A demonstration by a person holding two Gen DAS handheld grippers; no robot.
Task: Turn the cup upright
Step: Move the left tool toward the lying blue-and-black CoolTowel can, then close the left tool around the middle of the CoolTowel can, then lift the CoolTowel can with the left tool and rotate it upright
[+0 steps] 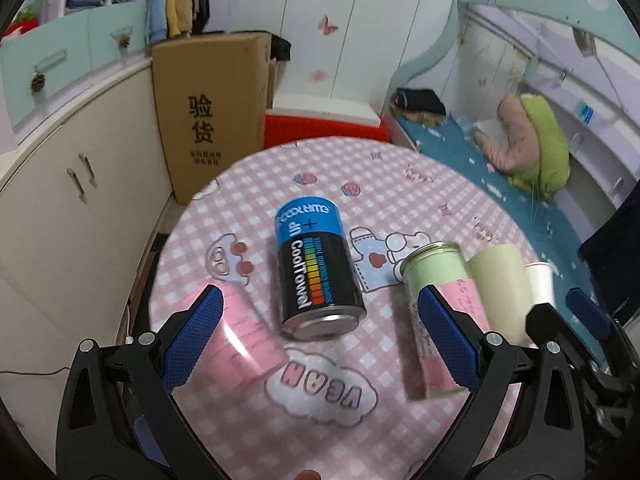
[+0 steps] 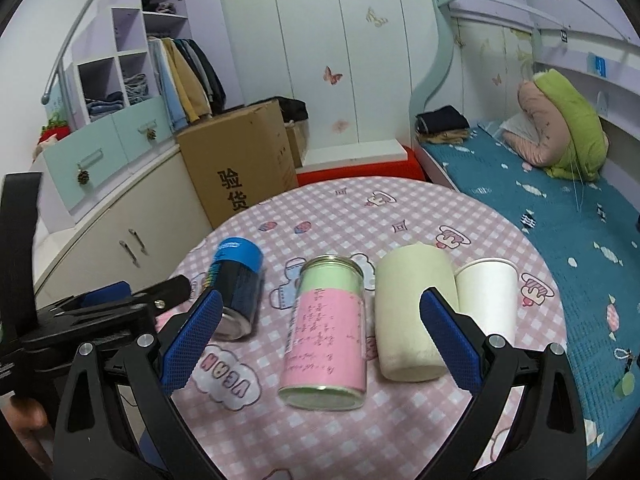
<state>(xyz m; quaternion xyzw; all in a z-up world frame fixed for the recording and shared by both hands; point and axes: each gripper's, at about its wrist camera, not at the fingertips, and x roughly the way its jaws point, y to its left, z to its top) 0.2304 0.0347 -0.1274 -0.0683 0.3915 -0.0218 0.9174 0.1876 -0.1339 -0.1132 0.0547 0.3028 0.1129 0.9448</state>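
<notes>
A round table (image 1: 400,184) with a pink checked cloth bears several containers. In the left wrist view a pink cup (image 1: 244,340) lies on its side at the left, a black and blue can (image 1: 316,272) stands in the middle, and a green and pink can (image 1: 440,312), a cream cup (image 1: 500,284) and a white paper cup (image 1: 540,284) stand at the right. My left gripper (image 1: 320,336) is open above the black can. In the right wrist view my right gripper (image 2: 320,336) is open above the green and pink can (image 2: 328,328), beside the cream cup (image 2: 412,312) and the upright white paper cup (image 2: 488,296).
A cardboard box (image 1: 208,112) and cream cabinets (image 1: 72,200) stand left of the table (image 2: 400,216). A bed with a teal sheet (image 2: 560,216) runs along the right. A red and white box (image 1: 324,120) lies behind the table.
</notes>
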